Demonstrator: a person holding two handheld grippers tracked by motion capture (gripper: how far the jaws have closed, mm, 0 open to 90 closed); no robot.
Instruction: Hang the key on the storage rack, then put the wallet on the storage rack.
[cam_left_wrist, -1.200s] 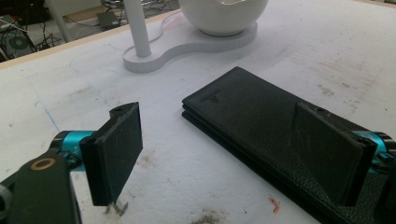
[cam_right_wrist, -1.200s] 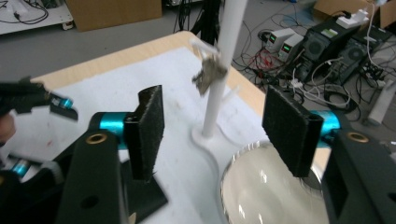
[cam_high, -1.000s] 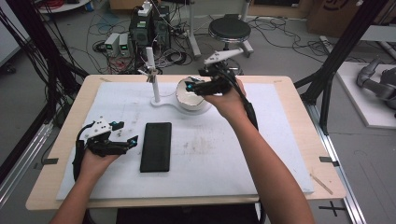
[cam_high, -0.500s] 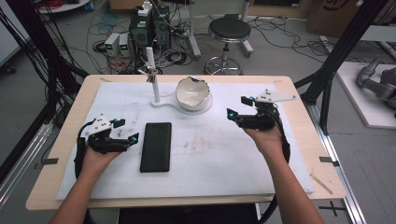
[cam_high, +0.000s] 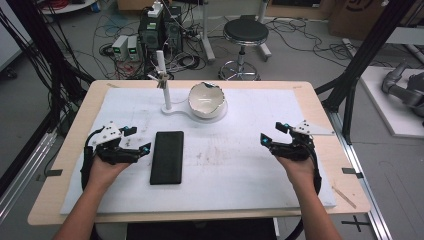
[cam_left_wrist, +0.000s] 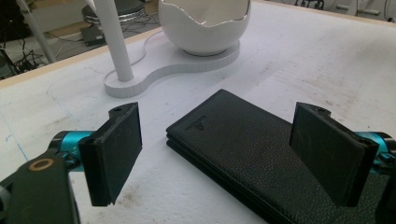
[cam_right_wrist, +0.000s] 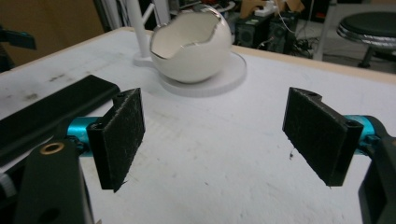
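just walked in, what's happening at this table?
A person holds a gripper in each hand over a white mat. The left gripper sits open next to a black leather case lying flat. The right gripper has come away from the eggshell-shaped bowl on its white stand and now rests low at the mat's right side, jaws just opened wide with nothing between them. Neither gripper holds anything.

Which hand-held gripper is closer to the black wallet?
Left. The left hand-held gripper sits right beside the black wallet, not touching; the right hand-held gripper is far across the mat.
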